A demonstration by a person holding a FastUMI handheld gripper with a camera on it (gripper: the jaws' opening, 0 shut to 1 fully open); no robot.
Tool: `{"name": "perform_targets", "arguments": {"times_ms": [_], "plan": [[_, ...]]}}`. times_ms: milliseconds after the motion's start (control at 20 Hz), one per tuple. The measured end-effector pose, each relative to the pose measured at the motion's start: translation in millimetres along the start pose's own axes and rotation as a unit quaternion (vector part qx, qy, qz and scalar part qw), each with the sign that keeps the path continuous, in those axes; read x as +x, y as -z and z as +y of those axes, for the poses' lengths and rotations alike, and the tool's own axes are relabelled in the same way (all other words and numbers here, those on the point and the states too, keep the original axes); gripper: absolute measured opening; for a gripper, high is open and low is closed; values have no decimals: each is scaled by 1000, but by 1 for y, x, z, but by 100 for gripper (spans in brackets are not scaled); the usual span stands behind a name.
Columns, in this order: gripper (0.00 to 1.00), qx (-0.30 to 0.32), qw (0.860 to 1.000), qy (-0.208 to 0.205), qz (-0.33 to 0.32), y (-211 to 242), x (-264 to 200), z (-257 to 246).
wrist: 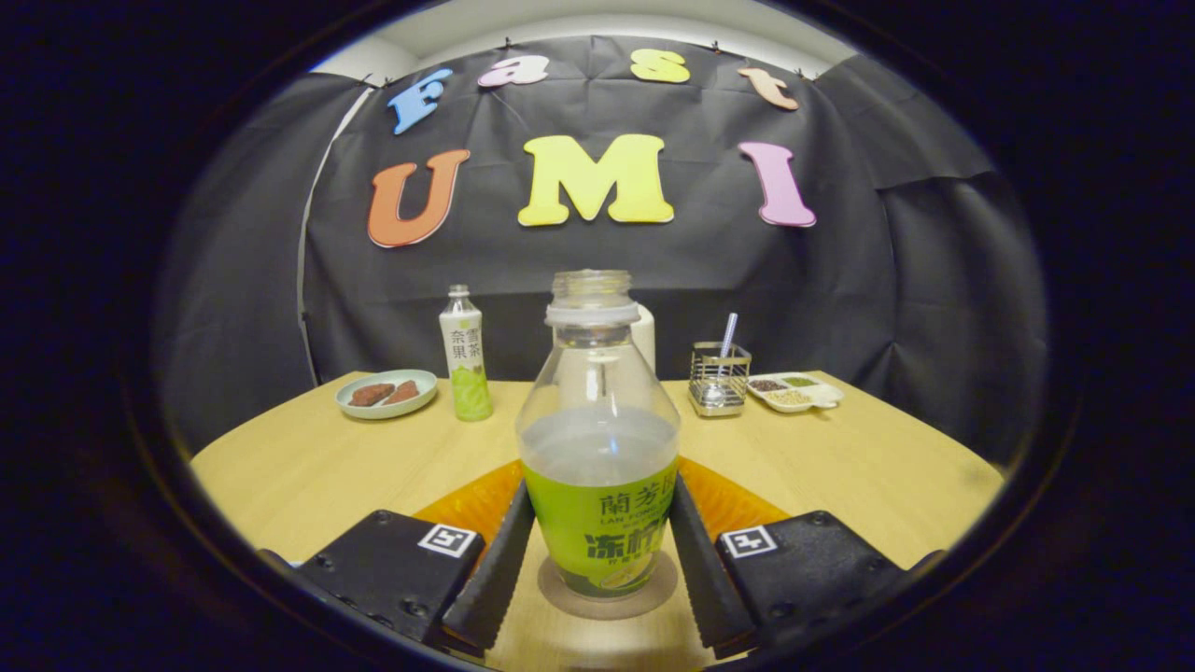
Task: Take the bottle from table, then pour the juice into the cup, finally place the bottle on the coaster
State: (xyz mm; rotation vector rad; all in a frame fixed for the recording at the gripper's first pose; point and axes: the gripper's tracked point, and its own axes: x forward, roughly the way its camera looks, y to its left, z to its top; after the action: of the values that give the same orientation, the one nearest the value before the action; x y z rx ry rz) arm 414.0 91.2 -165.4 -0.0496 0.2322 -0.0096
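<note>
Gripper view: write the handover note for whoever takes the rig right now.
Gripper: fingers flank the clear uncapped plastic bottle with green label, close to its sides; whether both press on it cannot be told.
Bottle: upright between the fingers, standing on the round grey-brown coaster on the light wooden table. An orange mat lies just beyond it.
Done, judging from this: bottle is on the coaster. Whether the pour is done cannot be told.
Left: release the bottle, back away.

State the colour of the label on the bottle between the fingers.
Green, on the bottle, in the gripper view.
</note>
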Motion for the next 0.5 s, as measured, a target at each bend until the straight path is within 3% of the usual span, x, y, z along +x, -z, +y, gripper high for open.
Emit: {"name": "perform_targets", "arguments": {"times_ms": [300,350,500], "plan": [[90,7,1000,-8,23,12,0,1],[100,9,1000,-3,21,9,-4,-3],[100,21,1000,-7,8,1,-15,-4]]}}
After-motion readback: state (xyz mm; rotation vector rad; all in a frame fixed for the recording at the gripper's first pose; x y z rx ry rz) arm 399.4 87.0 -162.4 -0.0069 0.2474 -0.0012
